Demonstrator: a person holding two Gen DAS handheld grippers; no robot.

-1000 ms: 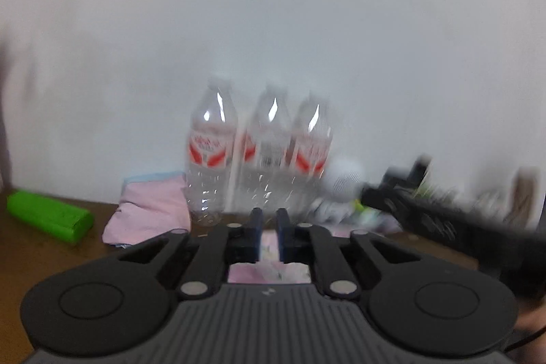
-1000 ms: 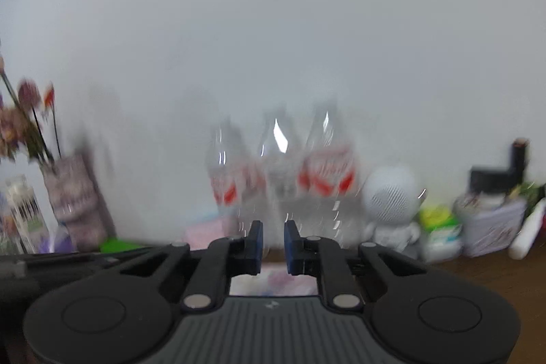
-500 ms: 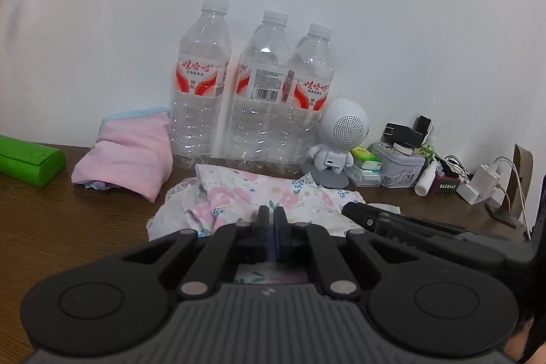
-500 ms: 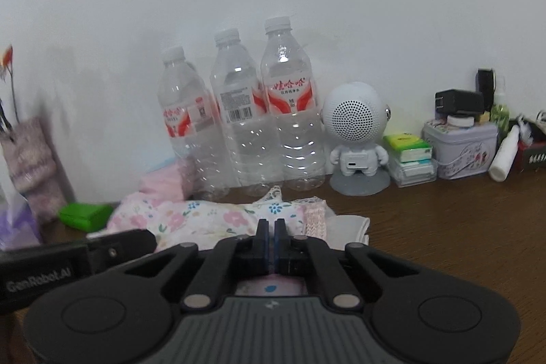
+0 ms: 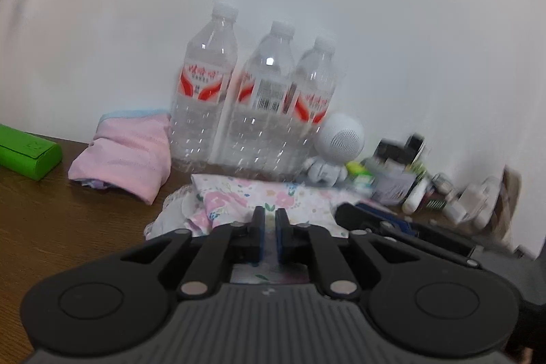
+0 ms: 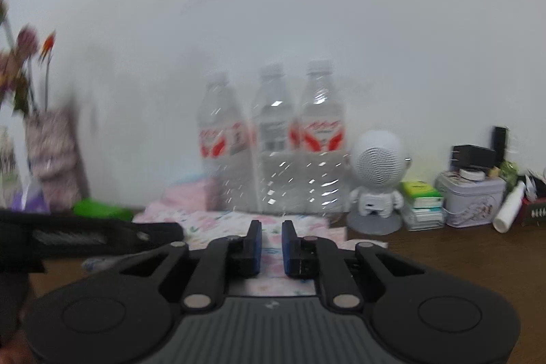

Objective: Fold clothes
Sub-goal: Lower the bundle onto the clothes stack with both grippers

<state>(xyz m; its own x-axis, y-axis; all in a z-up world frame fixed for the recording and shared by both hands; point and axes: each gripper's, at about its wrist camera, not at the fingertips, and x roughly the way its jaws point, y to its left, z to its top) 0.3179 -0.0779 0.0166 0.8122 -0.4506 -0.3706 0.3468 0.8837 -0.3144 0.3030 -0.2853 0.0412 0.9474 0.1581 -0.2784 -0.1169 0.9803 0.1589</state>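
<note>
Lying just ahead of both slightly parted grippers, left gripper (image 5: pixel 269 216) and right gripper (image 6: pixel 271 229), floral garment (image 5: pixel 259 193).

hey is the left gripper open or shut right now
Open, narrowly. In the left wrist view the left gripper shows a slim gap between its blue pads, with the floral garment visible through it.

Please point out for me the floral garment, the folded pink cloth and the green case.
floral garment (image 5: pixel 259 197): left wrist view, on its flowered top layer.
folded pink cloth (image 5: pixel 129 152): left wrist view, middle of its upper face.
green case (image 5: pixel 29 152): left wrist view, on its top.
</note>
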